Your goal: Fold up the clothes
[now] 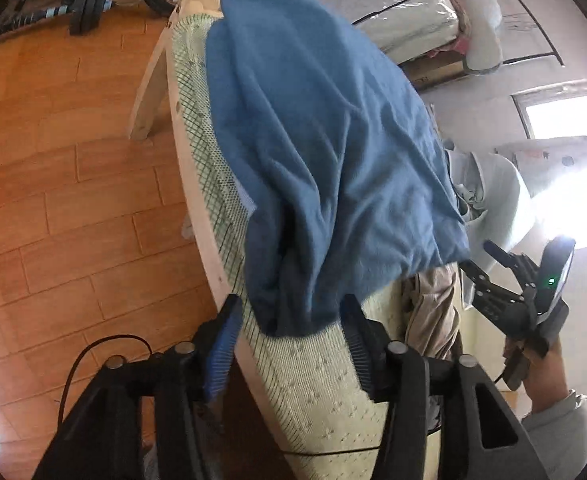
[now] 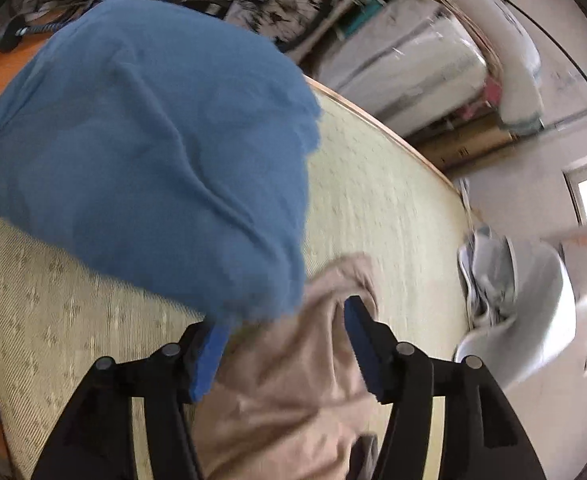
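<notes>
Observed a wooden floor point(image 1: 53, 184) to the left of the tabletop point(image 1: 317, 384), with dumbbells point(image 1: 87, 4) at its far end. Noted a white chair point(image 2: 533, 320) carrying pale bundled clothes point(image 2: 489, 276) just beside the tabletop's right edge, a bicycle wheel point(image 2: 305, 4) and wrapped white bundles point(image 2: 413, 60) beyond the far edge. Noted also a black cable point(image 1: 105, 344) looping beside the left gripper point(image 1: 289, 340).

Found the blue garment point(image 1: 313, 152) spread on the woven pale-green cover of the tabletop, long axis running from the near end toward the far end, near hem bunched and pointing at the left gripper. Seen from the right wrist view: same garment point(image 2: 153, 152) occupying the left part of the tabletop point(image 2: 373, 184), overlapping the beige garment point(image 2: 293, 380) at its near right corner. Beige garment crumpled, lying at the near right of the blue one; long axis not determinable.

Recorded left gripper wide apart, gripping nothing, straddling the blue hem and the tabletop edge. Recorded right gripper point(image 2: 285, 344) likewise wide apart, beige cloth lying between the pads but not pinched; left pad point(image 2: 209, 360) partly under the blue hem. Right wrist view blurred.
</notes>
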